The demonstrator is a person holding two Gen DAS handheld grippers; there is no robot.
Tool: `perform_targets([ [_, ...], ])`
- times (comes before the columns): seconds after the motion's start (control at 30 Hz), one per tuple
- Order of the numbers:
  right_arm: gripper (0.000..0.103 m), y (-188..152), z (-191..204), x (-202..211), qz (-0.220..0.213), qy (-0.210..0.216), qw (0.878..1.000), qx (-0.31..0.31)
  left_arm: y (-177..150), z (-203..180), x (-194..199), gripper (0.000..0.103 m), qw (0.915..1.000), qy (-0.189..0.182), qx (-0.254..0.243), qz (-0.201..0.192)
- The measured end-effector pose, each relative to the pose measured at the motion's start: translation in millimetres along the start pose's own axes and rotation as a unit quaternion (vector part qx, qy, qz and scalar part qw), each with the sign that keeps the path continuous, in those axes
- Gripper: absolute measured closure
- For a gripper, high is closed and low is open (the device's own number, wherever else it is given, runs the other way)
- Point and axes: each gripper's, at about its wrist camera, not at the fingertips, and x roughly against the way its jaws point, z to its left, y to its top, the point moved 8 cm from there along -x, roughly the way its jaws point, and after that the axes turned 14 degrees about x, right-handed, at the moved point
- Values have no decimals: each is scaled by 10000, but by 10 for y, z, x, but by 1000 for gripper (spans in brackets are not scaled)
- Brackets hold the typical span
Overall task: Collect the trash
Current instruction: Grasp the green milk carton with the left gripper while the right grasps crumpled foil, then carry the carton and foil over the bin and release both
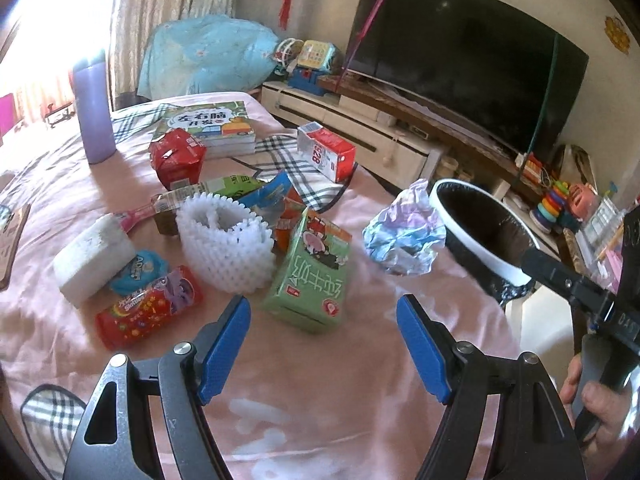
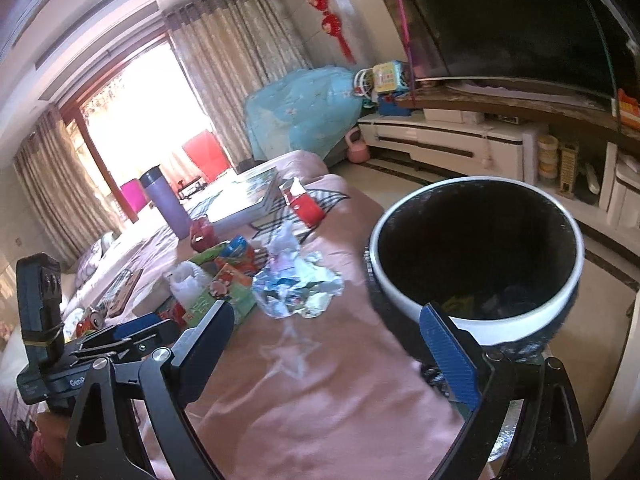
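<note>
Currently the nearest loose piece of trash is the crumpled wrapper (image 1: 404, 236), a silvery ball lying on the pink bed (image 1: 340, 380) just beside the white rim of the trash bin (image 1: 480, 232). No clear long axis; it is a rough wad.

From the left gripper (image 1: 324, 344) it lies ahead and a little to the right, with bare bedcover between. Left jaws stand wide, nothing in them.

Right gripper (image 2: 344, 352): jaws wide apart, the blue finger (image 2: 452, 356) lying against the bin's near wall; whether it is gripping the bin is unclear. In its view the wrapper sits ahead and left of centre.

Judgement: left gripper is the freer one for the pick; carry is short, rightward into the bin.

Further left: green carton (image 1: 310, 276), white foam netting (image 1: 228, 244), red candy packet (image 1: 148, 312).
</note>
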Motion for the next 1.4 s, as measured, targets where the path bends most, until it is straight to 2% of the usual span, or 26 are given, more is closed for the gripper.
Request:
perform_targets([
  [0.2, 11, 46, 52, -197, 113, 167, 9998, 62, 71, -29, -210, 28, 9991, 122, -385, 151],
  [0.37, 28, 68, 102, -419, 281, 324, 9991, 56, 128, -11, -417, 28, 9977, 362, -558, 139],
  [0.5, 35, 93, 147, -646, 434, 396, 9982, 151, 110, 7, -618, 29, 9966, 508, -591, 275],
  [0.57, 44, 78, 175, -740, 520, 415, 9976, 209, 86, 22, -708, 31, 9961, 545, -569, 386],
  [0.6, 47, 67, 187, -791, 571, 428, 9972, 230, 78, 26, -736, 38, 9963, 521, -551, 410],
  [0.63, 58, 44, 201, -845, 633, 457, 9967, 244, 72, 23, -755, 47, 9964, 485, -535, 449],
  [0.67, 75, 32, 210, -877, 676, 478, 9963, 247, 66, 25, -779, 47, 9964, 459, -507, 496],
  [0.7, 83, 12, 223, -904, 723, 491, 9958, 257, 75, 29, -779, 47, 9970, 400, -459, 475],
  [1.03, 87, 88, 235, -510, 309, 473, 9980, 269, 124, -37, -540, 48, 9993, -74, -273, 260],
  [1.4, 87, 153, -139, 84, -116, 154, 9998, -36, 39, -397, -289, 48, 9979, -520, -338, 194],
])
